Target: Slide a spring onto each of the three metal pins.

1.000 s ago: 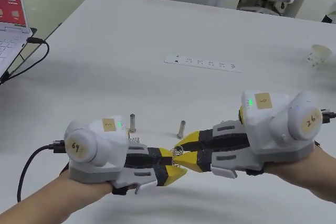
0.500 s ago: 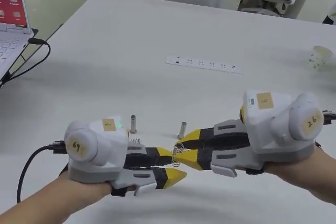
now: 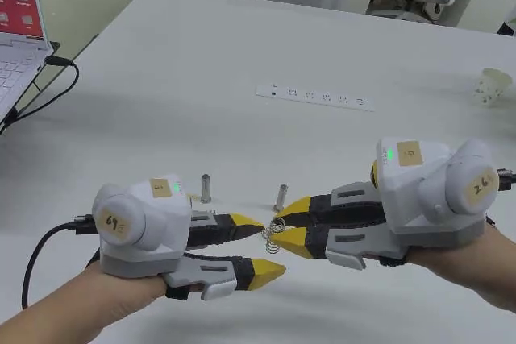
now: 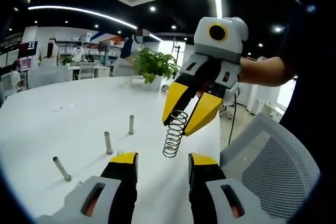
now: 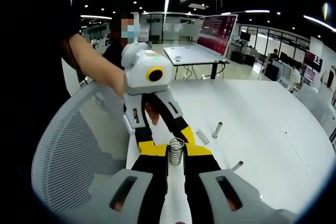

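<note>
The spring [image 3: 273,237] is shiny wire, the 3 pins [image 4: 108,142] smooth metal (dull sheen), the table [image 3: 201,62] matt white.

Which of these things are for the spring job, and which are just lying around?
For the job:
- spring, held in the right gripper
- left gripper, open
- three metal pins
- spare spring, lying loose

Just lying about:
- power strip
- laptop
- paper cup

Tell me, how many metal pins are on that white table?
3, counted in the left gripper view: a far pin, a middle pin closer in, and a near pin towards the left. None seems hidden.
</note>
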### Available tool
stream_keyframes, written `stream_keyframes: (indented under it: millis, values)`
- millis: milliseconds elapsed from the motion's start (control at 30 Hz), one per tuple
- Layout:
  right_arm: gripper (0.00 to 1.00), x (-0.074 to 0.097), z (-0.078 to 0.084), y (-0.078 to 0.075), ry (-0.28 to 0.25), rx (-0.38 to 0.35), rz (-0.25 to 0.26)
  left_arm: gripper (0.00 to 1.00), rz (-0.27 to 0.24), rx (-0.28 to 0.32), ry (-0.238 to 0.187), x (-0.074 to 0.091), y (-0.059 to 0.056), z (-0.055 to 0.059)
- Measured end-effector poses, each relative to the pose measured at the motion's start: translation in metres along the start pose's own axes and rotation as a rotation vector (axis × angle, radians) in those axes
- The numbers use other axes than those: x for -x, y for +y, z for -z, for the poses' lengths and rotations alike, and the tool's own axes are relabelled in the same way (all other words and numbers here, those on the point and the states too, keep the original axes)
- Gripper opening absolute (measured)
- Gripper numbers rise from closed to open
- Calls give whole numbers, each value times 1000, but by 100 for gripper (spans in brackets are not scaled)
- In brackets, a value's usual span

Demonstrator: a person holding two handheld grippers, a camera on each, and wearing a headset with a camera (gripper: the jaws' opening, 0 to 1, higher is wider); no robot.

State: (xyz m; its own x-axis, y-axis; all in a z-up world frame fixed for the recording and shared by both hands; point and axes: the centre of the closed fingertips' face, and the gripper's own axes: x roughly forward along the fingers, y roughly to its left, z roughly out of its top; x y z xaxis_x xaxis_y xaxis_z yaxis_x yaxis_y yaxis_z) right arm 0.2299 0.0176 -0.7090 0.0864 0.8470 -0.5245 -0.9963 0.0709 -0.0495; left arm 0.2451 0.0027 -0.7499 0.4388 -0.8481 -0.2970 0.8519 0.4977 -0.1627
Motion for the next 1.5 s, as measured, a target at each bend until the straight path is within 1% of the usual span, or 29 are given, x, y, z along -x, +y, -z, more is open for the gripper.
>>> stream_keyframes:
  millis: [33,133,267,333,433,567,667,800,1000,1100,1167,1200,1300,1400,1500]
  values:
    - [8,0,0,0,0,0,0,33,-3,-4,-2,1,1,0]
    - [8,0,0,0,0,0,4,34,-13,8,-6,4,4,-1]
    - [8,0,0,-2,3,4,13,37,-26,8,-2,8,8,1]
    - [8,0,0,-2,0,4,17,40,-42,0,2,10,13,2]
    - [8,0,1,-3,0,3,22,44,-73,8,1,16,21,3]
    - [8,0,2,-5,-1,2,31,46,-110,19,1,25,33,5]
    - [8,0,3,-6,0,2,36,47,-135,25,-5,32,39,6]
    - [8,0,5,-9,0,-2,47,51,-162,37,4,40,47,12]
    - [8,2,9,-15,3,-6,63,56,-176,28,28,44,50,15]
    - [8,3,11,-18,3,-11,75,60,-169,27,34,45,49,15]
    - [8,4,12,-20,5,-14,82,63,-168,18,49,47,49,17]
    - [8,5,13,-21,4,-15,86,65,-165,10,63,48,49,19]
    - [8,8,15,-23,7,-20,96,72,-157,3,90,50,47,24]
    - [8,10,18,-25,11,-24,104,81,-153,10,114,54,47,29]
    - [8,11,20,-27,11,-29,113,89,-175,32,127,60,53,33]
